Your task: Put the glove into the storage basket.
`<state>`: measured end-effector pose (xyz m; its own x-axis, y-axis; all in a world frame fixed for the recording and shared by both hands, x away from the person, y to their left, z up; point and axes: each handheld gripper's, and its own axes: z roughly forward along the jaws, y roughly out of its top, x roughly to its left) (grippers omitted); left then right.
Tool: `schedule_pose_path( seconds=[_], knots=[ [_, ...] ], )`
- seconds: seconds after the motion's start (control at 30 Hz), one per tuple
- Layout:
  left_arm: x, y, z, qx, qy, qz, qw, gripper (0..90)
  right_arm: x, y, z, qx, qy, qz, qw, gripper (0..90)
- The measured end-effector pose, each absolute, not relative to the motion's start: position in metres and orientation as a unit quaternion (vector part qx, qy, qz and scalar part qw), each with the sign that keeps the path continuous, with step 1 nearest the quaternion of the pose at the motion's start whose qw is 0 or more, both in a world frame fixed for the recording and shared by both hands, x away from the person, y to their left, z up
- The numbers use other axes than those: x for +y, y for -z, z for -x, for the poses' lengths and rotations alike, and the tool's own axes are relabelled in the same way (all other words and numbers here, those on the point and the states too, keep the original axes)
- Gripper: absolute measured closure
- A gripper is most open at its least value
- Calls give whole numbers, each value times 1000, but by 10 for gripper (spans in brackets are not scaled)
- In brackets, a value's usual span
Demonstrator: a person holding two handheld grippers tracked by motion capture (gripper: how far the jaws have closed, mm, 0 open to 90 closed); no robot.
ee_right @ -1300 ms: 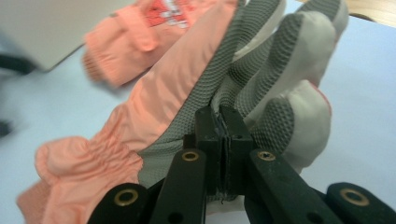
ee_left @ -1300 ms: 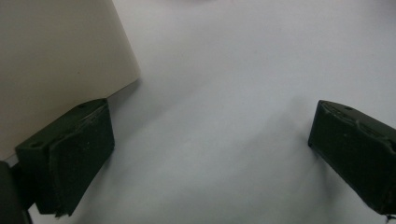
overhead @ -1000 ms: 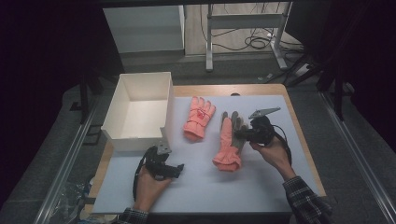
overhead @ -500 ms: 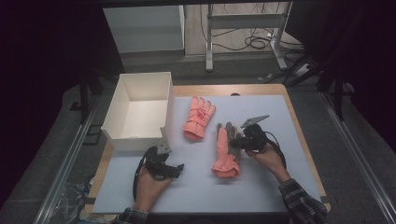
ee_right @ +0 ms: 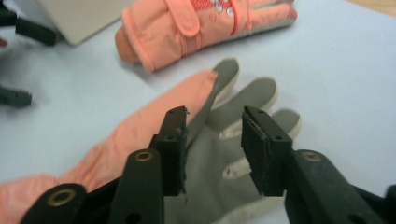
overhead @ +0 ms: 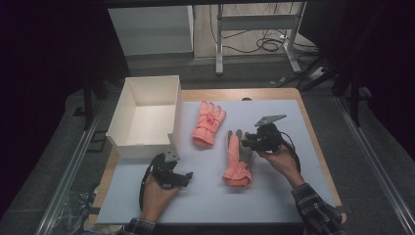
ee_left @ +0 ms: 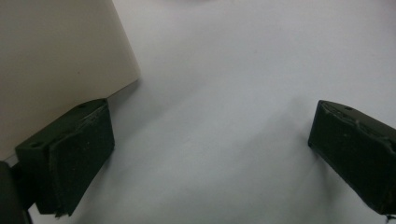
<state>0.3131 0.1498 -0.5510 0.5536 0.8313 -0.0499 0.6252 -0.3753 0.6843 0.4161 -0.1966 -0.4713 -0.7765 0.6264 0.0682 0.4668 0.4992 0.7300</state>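
Two salmon-pink gloves lie on the pale mat (overhead: pixel 274 196). One glove (overhead: pixel 208 124) (ee_right: pixel 196 25) lies back-up near the box. The other glove (overhead: pixel 237 161) (ee_right: pixel 140 135) lies palm-up, showing its grey palm. My right gripper (overhead: pixel 247 142) (ee_right: pixel 212 149) hovers just over that palm; its jaws have just been opening and stand apart with no fabric pinched between them. My left gripper (overhead: pixel 187 177) (ee_left: pixel 210 158) rests on the mat near the box corner, jaws wide open around bare mat.
An open white box (overhead: pixel 143 117) (ee_left: pixel 60 51) stands at the left of the table, its wall close beside my left gripper. A wooden table edge (overhead: pixel 317 142) frames the mat. Behind the table stand a white cabinet (overhead: pixel 151 29) and a metal stand with cables (overhead: pixel 259 29).
The right gripper's jaws were shut on the palm-up glove and now stand apart; the glove has been let go and lies flat, slightly nearer the front edge. The left gripper has not moved.
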Motion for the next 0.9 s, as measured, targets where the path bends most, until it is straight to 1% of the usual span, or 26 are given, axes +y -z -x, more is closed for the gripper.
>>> schedule_pose_path(
  seconds=[0.13,0.3,0.37,0.53,0.73,0.9],
  knots=[
    [150,551,-313,447,-154,-815,336,2,-187,467,-423,852,-396,-327,105,547],
    [150,551,-313,447,-154,-815,336,2,-176,461,-433,840,-409,-339,106,514],
    [150,551,-313,447,-154,-815,336,2,-166,458,-442,838,-414,-344,93,477],
    [150,551,-313,447,-154,-815,336,2,-147,456,-453,841,-408,-341,96,443],
    [150,551,-313,447,-154,-815,336,2,-129,454,-466,841,-404,-344,101,425],
    [150,551,-313,447,-154,-815,336,2,-106,454,-481,844,-397,-348,91,422]
  ],
)
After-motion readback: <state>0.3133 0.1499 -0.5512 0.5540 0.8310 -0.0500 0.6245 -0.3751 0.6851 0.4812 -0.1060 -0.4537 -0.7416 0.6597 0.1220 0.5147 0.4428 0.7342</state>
